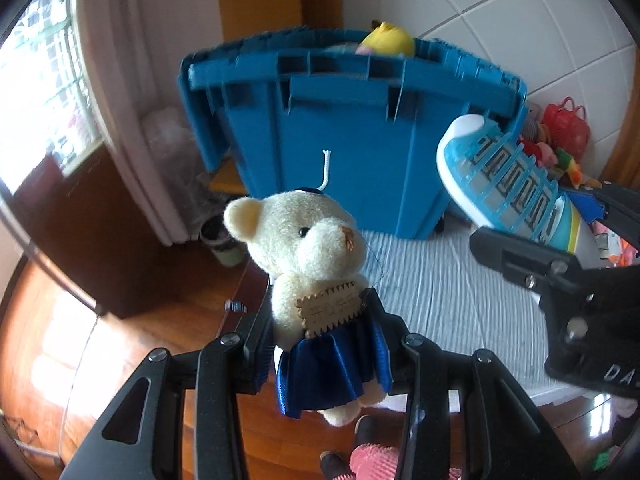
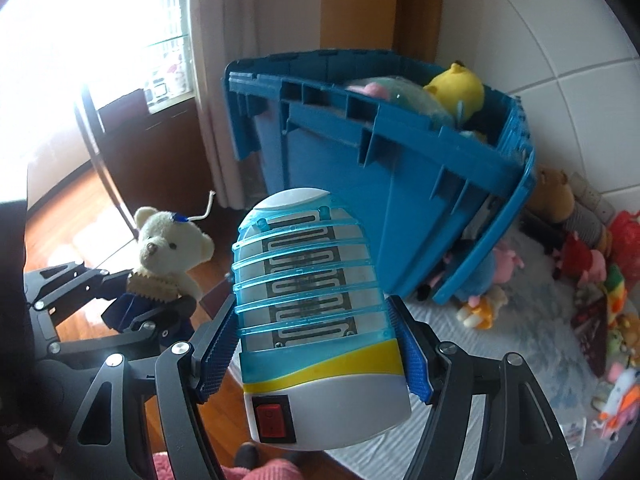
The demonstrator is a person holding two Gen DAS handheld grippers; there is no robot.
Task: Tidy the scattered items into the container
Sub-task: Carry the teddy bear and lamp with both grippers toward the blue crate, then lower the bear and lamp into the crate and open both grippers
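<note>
between the left tool (image 1: 324,344) fingers, closed on its skirted waist, a teddy bear (image 1: 316,268) stands upright, head toward the blue crate (image 1: 344,136); its legs are partly hidden. the right tool (image 2: 316,344) clamps a blue insect-killer lamp (image 2: 312,300), long axis pointing at the crate. crate contents are mostly hidden; a yellow plush (image 2: 456,88) shows above the rim. small toys (image 2: 592,272) line the wall, blurred.
</note>
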